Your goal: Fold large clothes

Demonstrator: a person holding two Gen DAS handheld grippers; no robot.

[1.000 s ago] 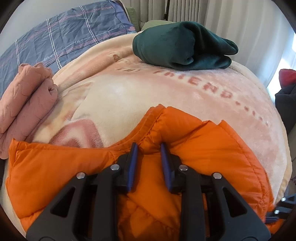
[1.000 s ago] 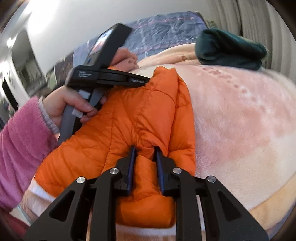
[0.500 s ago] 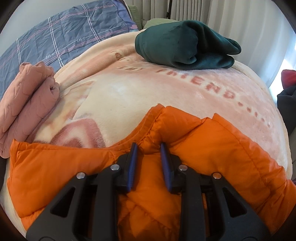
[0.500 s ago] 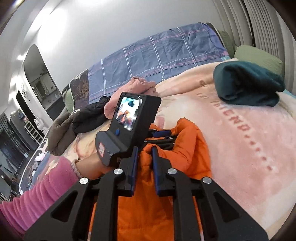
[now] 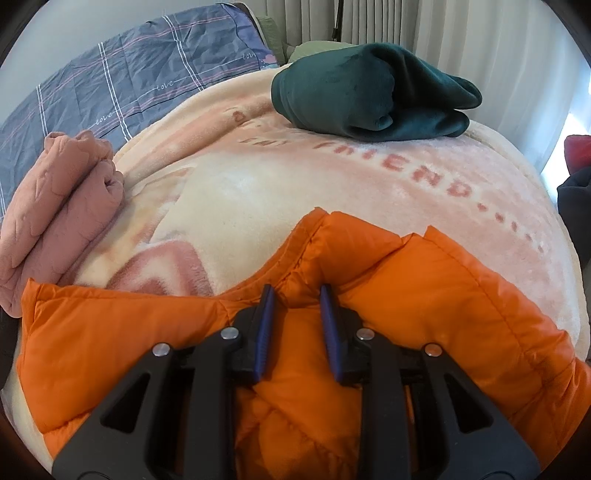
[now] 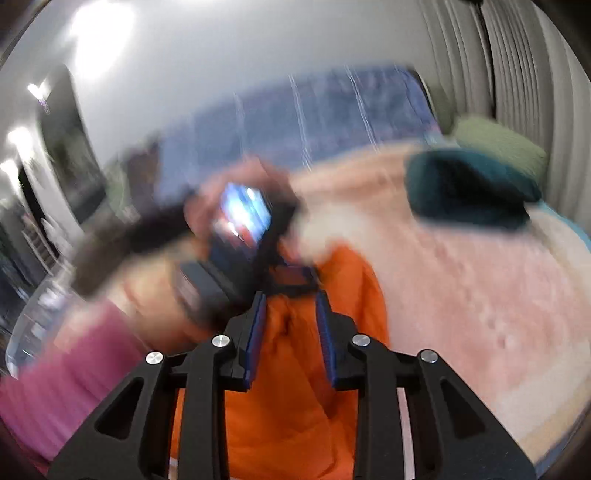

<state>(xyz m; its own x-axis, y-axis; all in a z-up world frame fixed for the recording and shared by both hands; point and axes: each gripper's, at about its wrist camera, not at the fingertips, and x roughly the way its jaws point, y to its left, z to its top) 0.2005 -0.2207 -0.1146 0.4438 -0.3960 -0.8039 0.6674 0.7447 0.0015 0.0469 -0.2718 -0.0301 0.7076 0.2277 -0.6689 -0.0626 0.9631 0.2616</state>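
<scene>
An orange puffer jacket (image 5: 424,295) lies folded on a pink blanket (image 5: 258,184). My left gripper (image 5: 297,295) is shut on a fold of the jacket near its collar. My right gripper (image 6: 290,301) holds a fold of the same jacket (image 6: 351,295) between its fingers; this view is blurred by motion. The left gripper's body, with a lit screen (image 6: 243,214), shows just beyond the right gripper, in a hand with a pink sleeve (image 6: 74,369).
A folded dark green garment (image 5: 369,96) lies at the far side of the blanket. A folded pink quilted garment (image 5: 55,206) lies at the left. A grey checked sheet (image 5: 129,81) covers the far left. Curtains (image 5: 443,29) hang behind.
My right gripper has swung with its fold of jacket up and over toward the left gripper. The jacket's right part now lies folded across in the left wrist view. The left gripper has barely moved.
</scene>
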